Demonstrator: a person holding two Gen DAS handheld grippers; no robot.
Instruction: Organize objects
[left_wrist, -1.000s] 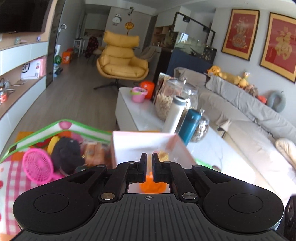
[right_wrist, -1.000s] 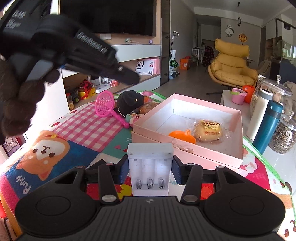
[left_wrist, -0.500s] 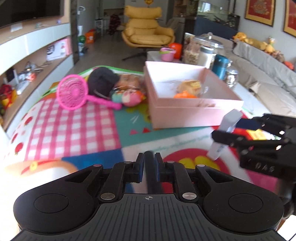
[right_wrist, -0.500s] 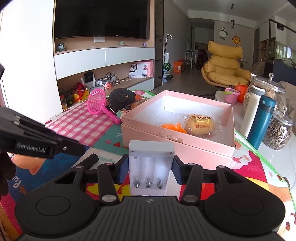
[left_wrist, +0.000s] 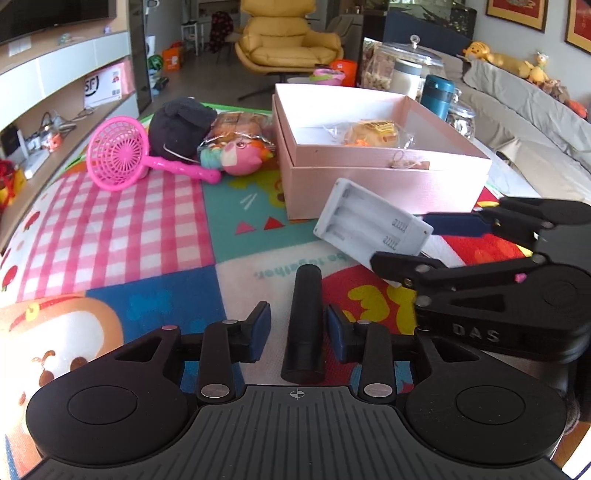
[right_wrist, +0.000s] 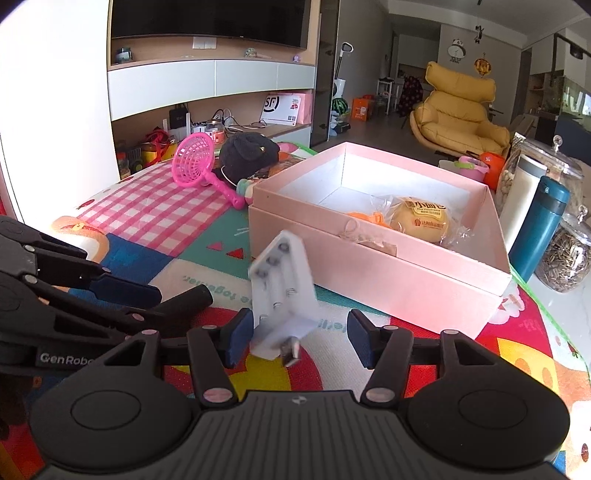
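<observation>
Left wrist view: left gripper (left_wrist: 298, 326), fingers parted, with a black cylinder (left_wrist: 306, 325) lying between them on the play mat (left_wrist: 155, 229); neither blue pad is seen touching it. To its right, right gripper (left_wrist: 428, 243), fingers spread, with the white battery holder (left_wrist: 371, 225) tilted between them; contact with the pads cannot be confirmed.

Right wrist view: right gripper (right_wrist: 299, 338), fingers released and set wide. Battery holder (right_wrist: 282, 295) blurred, tipped on end between the pads, its metal plug at the bottom, touching neither pad clearly. Left gripper (right_wrist: 122, 295) enters from the left edge, the black cylinder (right_wrist: 188, 299) between its fingers.

Pink box (right_wrist: 373, 266), open, lidless, just beyond the battery holder on the mat. Contents: wrapped bun (right_wrist: 419, 221) and an orange item (right_wrist: 365, 218) beside it.

Mat, far side, left of the box: pink plastic net scoop (left_wrist: 118, 157), black plush (left_wrist: 181, 127), pink-faced soft toy (left_wrist: 236, 158), lying close together.

Worktop beyond the box, right: teal flask (right_wrist: 539, 229), white flask (right_wrist: 522, 199), glass jars (right_wrist: 565, 258).
</observation>
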